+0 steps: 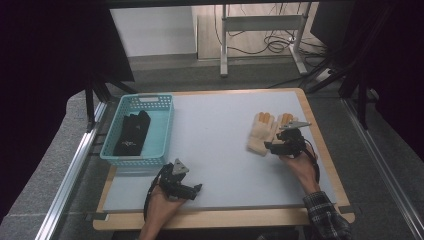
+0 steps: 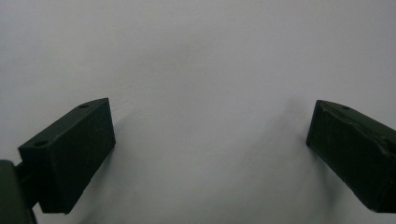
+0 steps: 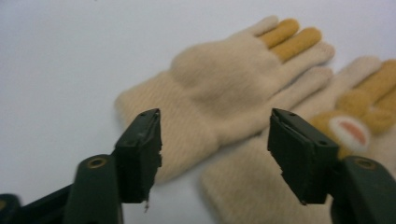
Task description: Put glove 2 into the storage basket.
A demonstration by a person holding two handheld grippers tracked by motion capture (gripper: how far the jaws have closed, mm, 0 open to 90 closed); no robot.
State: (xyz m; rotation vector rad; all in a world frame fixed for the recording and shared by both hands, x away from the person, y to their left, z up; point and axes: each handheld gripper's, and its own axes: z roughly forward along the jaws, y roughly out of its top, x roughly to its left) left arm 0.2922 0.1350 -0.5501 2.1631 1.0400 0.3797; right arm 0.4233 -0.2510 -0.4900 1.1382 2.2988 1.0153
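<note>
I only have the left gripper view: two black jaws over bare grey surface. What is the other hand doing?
Observer: The right gripper is at a pair of cream gloves with orange fingers, jaws apart above one cuff.
Operator: Gripping yet?
Observer: No, the pads stand clear of the knit.
Operator: Anything near my side?
Observer: A teal basket sits beyond the left gripper, with black gloves inside.

No legible text or labels
</note>
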